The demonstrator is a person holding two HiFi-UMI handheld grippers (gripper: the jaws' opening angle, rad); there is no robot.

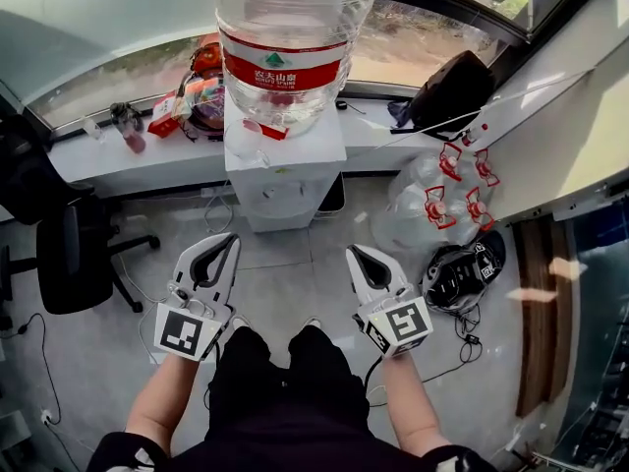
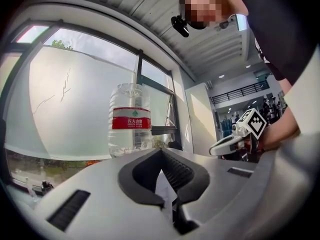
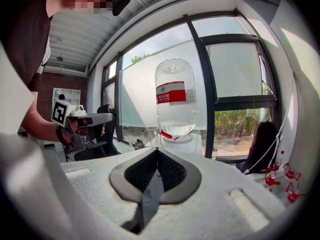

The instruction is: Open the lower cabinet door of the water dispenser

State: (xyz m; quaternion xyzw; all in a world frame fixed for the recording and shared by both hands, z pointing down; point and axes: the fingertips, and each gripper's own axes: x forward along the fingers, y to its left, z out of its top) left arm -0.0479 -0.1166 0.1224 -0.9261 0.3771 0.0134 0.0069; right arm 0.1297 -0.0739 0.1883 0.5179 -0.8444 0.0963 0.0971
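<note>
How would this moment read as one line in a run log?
stage: before contact | left gripper: shut, empty | right gripper: shut, empty | water dispenser: ahead, untouched | bottle: on top

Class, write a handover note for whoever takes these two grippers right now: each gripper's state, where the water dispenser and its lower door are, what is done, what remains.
Left gripper: jaws shut, empty, short of the dispenser.
Right gripper: jaws shut, empty, beside the left one.
Water dispenser: straight ahead against the window ledge, bottle on top.
Lower cabinet door: seen steeply from above; nothing swings out, so it looks closed.
Done: nothing yet, neither gripper touches the dispenser.
Left: reach the door, probably open the jaws to catch its edge, and pull it open.
</note>
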